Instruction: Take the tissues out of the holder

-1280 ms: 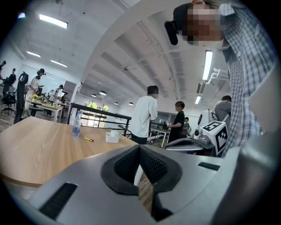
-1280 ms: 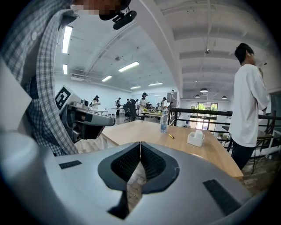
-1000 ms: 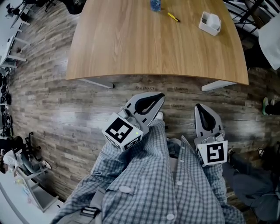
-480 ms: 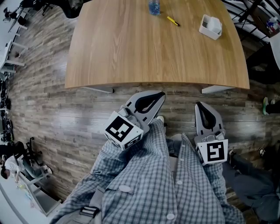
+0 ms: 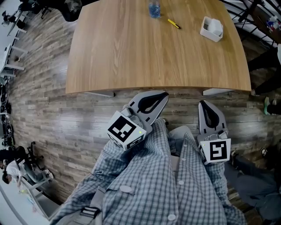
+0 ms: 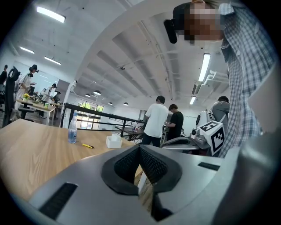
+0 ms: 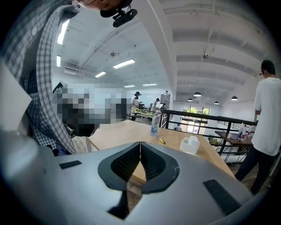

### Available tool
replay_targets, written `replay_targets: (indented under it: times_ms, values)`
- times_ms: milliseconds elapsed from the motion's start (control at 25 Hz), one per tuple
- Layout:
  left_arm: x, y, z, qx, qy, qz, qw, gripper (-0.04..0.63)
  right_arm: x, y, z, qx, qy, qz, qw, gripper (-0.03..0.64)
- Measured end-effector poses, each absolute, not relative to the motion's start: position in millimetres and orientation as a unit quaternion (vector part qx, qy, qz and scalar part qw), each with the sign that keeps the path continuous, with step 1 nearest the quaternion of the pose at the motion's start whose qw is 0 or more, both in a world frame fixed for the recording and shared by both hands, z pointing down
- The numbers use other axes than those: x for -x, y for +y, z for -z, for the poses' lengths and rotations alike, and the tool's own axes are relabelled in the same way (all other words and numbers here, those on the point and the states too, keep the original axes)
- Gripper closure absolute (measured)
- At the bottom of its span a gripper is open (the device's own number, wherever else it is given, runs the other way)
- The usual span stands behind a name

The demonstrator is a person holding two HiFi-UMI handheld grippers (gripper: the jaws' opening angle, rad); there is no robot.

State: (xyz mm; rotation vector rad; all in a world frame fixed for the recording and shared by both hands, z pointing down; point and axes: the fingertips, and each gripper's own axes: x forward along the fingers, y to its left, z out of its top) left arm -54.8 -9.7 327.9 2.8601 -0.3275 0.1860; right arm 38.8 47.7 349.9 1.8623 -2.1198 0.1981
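In the head view both grippers hang low in the frame, over the plank floor (image 5: 57,118) and against the person's checked shirt (image 5: 153,184), short of the near edge of the wooden counter (image 5: 131,57). The left gripper (image 5: 164,94) points toward the upper right. Its own view shows the jaws pressed together with nothing between them. The right gripper (image 5: 202,104) points straight up the frame, and its jaws are likewise clenched and empty.

The white tissue holder (image 5: 211,28) stands at the upper right of the counter with tissues in it, well apart from both grippers. Left of it lie a yellow pen (image 5: 174,23) and then a clear water bottle (image 5: 154,9) at the top edge.
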Motion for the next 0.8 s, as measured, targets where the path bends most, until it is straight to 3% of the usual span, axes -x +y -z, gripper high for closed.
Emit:
replay_targets:
  times_ms: [800]
  values:
    - [48.6, -28.3, -330.4, -0.981, -0.130, -0.058, 0.135, 0.589, -44.9, 28.3, -351.8, -0.621, -0.761, -0.064, 0.175, 0.604]
